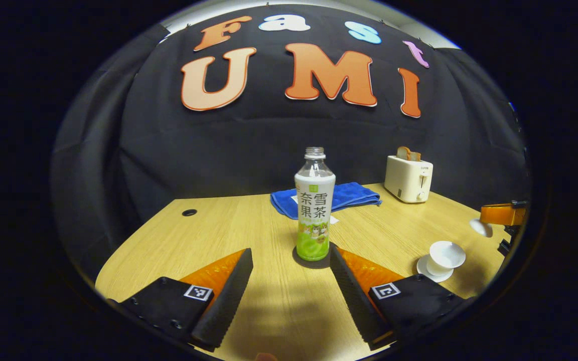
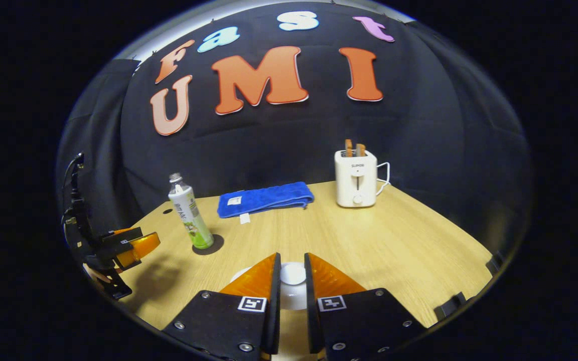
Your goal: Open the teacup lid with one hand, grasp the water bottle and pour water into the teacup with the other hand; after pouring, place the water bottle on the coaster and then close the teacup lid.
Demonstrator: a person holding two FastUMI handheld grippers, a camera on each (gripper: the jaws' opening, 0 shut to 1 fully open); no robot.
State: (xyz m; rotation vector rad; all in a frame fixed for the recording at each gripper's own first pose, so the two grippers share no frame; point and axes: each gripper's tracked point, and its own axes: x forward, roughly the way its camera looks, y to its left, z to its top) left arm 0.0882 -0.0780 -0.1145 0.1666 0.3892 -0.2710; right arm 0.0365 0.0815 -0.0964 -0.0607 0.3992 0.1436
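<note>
A clear uncapped water bottle with a green and white label stands upright on a dark round coaster in the left gripper view. My left gripper is open, with the bottle's base just beyond its fingertips and nearer the right one. To the right a white teacup sits uncovered on its saucer. My right gripper is shut on the knob of the white teacup lid; the left gripper view shows that lid held above and right of the cup. The right gripper view has the bottle and coaster at the left.
On the wooden table, a folded blue towel lies behind the bottle. A white toaster with bread in it stands at the back right. A cable hole is at the back left. My left gripper appears at the left in the right gripper view.
</note>
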